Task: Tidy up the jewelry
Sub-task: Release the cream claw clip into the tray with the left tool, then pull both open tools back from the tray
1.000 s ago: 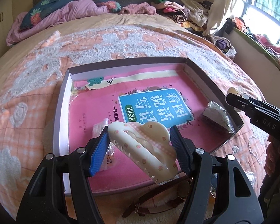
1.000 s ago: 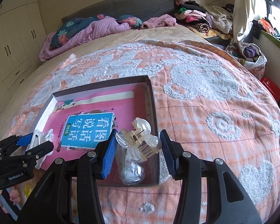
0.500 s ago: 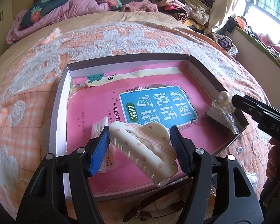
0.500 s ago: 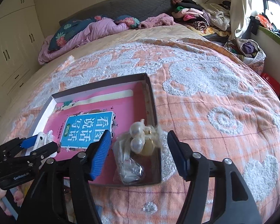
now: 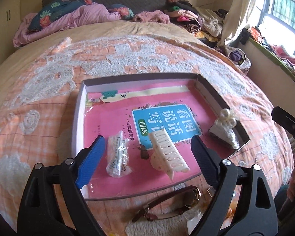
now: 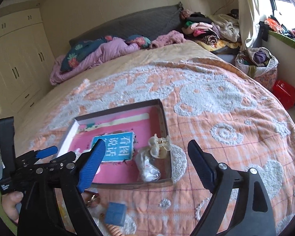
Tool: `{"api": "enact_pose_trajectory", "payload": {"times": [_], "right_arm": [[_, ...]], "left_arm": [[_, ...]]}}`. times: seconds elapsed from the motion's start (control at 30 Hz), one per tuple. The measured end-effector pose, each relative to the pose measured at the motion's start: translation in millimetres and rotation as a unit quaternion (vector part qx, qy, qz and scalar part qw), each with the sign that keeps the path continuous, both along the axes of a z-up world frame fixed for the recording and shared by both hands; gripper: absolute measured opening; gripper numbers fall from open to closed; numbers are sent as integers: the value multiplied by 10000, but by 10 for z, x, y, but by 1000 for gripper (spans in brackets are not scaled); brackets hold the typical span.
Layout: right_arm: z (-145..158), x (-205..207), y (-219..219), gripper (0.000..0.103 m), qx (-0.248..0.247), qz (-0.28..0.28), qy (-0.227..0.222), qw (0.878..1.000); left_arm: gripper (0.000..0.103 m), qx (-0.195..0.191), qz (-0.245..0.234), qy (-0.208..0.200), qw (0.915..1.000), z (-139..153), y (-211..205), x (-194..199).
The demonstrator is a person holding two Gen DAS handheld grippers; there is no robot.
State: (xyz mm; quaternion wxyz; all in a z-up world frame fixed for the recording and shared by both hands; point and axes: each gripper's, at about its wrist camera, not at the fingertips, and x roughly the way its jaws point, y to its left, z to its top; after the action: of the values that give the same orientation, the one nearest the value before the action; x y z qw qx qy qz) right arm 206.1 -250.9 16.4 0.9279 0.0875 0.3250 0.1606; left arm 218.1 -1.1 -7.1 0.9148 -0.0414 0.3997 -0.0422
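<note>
A shallow box (image 5: 78, 110) with a pink book in it lies on the bed. A cream hair claw clip (image 5: 167, 155) lies in the box near its front edge, just ahead of my open, empty left gripper (image 5: 147, 153). A pearl hair clip (image 5: 228, 118) rests on a clear bag (image 5: 224, 135) in the box's right corner, also in the right wrist view (image 6: 160, 147). A small packet (image 5: 118, 155) lies front left. My right gripper (image 6: 145, 155) is open and empty, held above the front of the box (image 6: 163, 116).
A brown-strap watch (image 5: 175, 202) lies on the blanket in front of the box. A blue cube (image 6: 116, 214) and a beaded bracelet (image 6: 114, 230) lie below the right gripper. Bedding and clothes are piled at the far end of the bed.
Both grippers opened. The left one let go of the cream claw clip, which now lies in the box. The right one dropped the pearl clip onto the bag and pulled back.
</note>
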Motion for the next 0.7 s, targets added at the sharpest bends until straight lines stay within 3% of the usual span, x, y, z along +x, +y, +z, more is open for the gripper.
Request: {"api": "enact_pose_trajectory", "payload": {"times": [0.2,0.7], "right_arm": [[131,-185,-54,86,85,28,-100,9999],[365,-614,-103,87,120,168,-381,9991]], "left_arm": [[90,-38,135,-188,9997,199,56,-170],[90,68,317,-629,9975,558,119,-603]]}}
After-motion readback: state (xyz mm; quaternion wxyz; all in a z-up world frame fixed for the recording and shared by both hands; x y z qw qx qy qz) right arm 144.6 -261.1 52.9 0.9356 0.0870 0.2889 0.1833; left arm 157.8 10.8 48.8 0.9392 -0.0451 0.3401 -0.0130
